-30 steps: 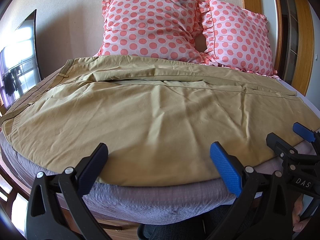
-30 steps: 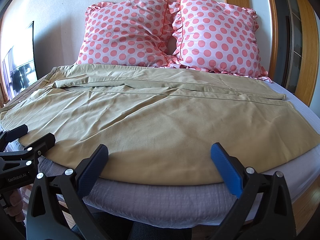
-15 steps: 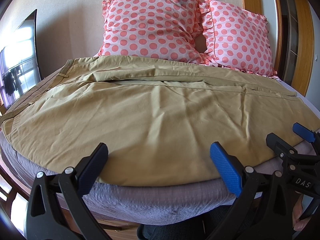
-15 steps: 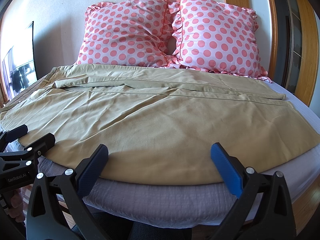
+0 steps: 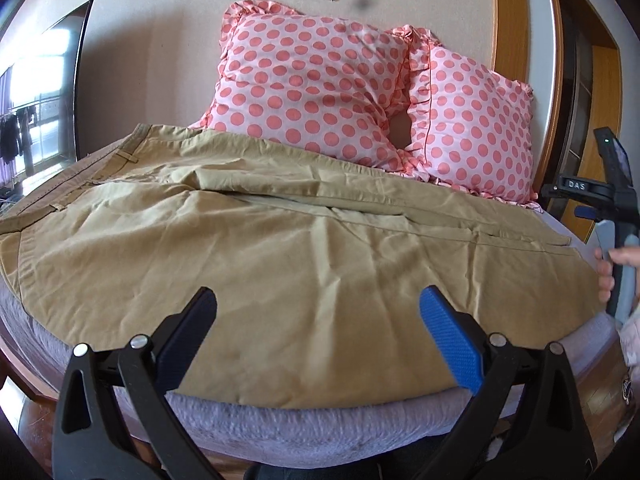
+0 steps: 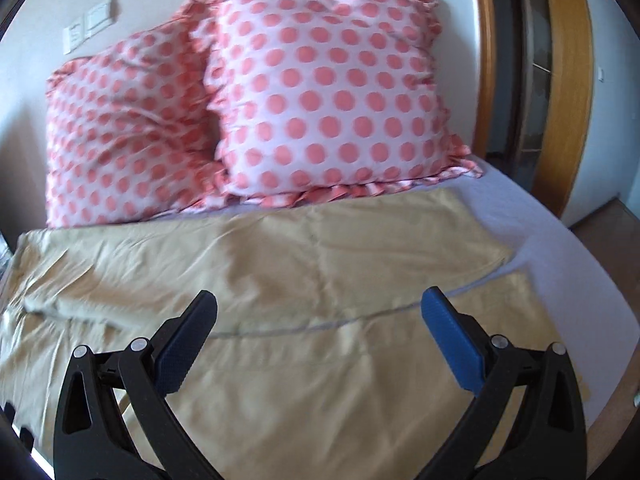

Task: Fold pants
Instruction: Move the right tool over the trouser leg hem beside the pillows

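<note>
Tan pants [image 5: 280,248] lie spread flat across the bed, waistband at the left, leg ends at the right. My left gripper [image 5: 316,328] is open and empty, hovering above the pants' near edge. My right gripper [image 6: 320,332] is open and empty, above the leg portion of the pants [image 6: 320,288] near their right ends. In the left wrist view the right gripper's body [image 5: 612,200] shows at the far right, held by a hand, over the leg-end side.
Two pink polka-dot pillows [image 5: 320,80] [image 6: 328,100] lean on the wall at the head of the bed. The grey-lavender bedsheet [image 5: 304,424] [image 6: 560,248] rims the pants. A wooden door frame [image 6: 568,80] stands right; a dark screen [image 5: 48,92] stands left.
Both grippers have moved forward over the bed. The right gripper has risen and swung to the right, toward the leg ends; its view is motion-blurred. The pants have not moved.
</note>
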A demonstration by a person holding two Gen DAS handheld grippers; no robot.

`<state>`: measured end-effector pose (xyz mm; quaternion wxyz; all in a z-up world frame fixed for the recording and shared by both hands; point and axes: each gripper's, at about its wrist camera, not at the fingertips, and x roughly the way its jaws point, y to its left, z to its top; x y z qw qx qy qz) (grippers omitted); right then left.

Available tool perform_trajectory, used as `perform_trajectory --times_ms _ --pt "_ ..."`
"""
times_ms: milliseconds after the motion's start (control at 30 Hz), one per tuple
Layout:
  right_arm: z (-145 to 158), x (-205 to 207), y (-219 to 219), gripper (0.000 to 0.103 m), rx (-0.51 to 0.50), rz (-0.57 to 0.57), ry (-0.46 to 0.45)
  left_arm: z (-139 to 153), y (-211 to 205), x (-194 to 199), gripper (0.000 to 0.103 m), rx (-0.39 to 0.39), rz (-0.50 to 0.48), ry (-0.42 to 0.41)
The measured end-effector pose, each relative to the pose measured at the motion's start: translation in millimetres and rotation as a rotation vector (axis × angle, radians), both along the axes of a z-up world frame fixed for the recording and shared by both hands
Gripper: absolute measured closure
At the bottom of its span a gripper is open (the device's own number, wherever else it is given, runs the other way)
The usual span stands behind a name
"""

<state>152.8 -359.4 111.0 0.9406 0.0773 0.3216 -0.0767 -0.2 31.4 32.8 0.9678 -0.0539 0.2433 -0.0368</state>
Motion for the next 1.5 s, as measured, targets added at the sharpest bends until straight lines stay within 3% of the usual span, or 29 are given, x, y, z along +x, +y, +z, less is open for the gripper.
perform_trajectory --times_ms 100,167,267,433,500,600,633,667,767,933,1133,1233,1333,1400,1467,1500 --pt "-1 64 -38 0.002 -0.007 -0.118 0.075 7 3 4 0.002 -0.009 -0.029 -0.023" --pt "-10 106 -64 0.017 0.031 -0.204 0.146 9 5 8 0.002 -0.014 -0.042 -0.029" --pt "-30 155 -98 0.03 0.131 -0.323 0.219 11 9 11 0.002 -0.036 -0.072 -0.038" --pt "-62 208 -126 0.04 0.214 -0.447 0.296 11 15 24 0.002 -0.062 -0.099 -0.03" --pt "-74 227 -129 0.04 0.201 -0.476 0.333 9 18 29 0.002 -0.077 -0.103 -0.022" --pt "-81 234 -129 0.042 0.094 -0.523 0.352 6 20 37 0.002 -0.105 -0.11 0.005" --pt "-82 233 -129 0.054 0.088 -0.524 0.335 4 21 38 0.002 -0.115 -0.113 0.012" --pt "-81 229 -128 0.074 0.068 -0.519 0.317 3 22 40 0.002 -0.128 -0.115 0.018" --pt "-83 218 -134 0.096 0.109 -0.454 0.258 -1 23 41 0.002 -0.159 -0.115 0.03" --pt "-64 148 -155 0.098 0.388 -0.348 0.045 4 30 29 0.002 -0.178 -0.095 0.017" --pt "-29 -10 -150 0.098 0.588 -0.204 -0.215 12 36 18 0.002 -0.176 -0.064 -0.016" --pt "-39 -65 -136 0.098 0.602 -0.204 -0.188 18 38 20 0.002 -0.177 -0.048 -0.026" --pt "-62 -80 -138 0.096 0.683 -0.215 -0.086 24 43 28 0.002 -0.183 -0.017 -0.018" --pt "-71 -79 -138 0.088 0.715 -0.233 -0.037 27 48 33 0.002 -0.198 0.002 -0.001" --pt "-77 -84 -139 0.06 0.738 -0.242 -0.016 30 57 34 0.002 -0.219 0.026 0.009" --pt "-79 -84 -139 0.053 0.75 -0.244 -0.009 32 62 33 0.002 -0.225 0.038 0.007"
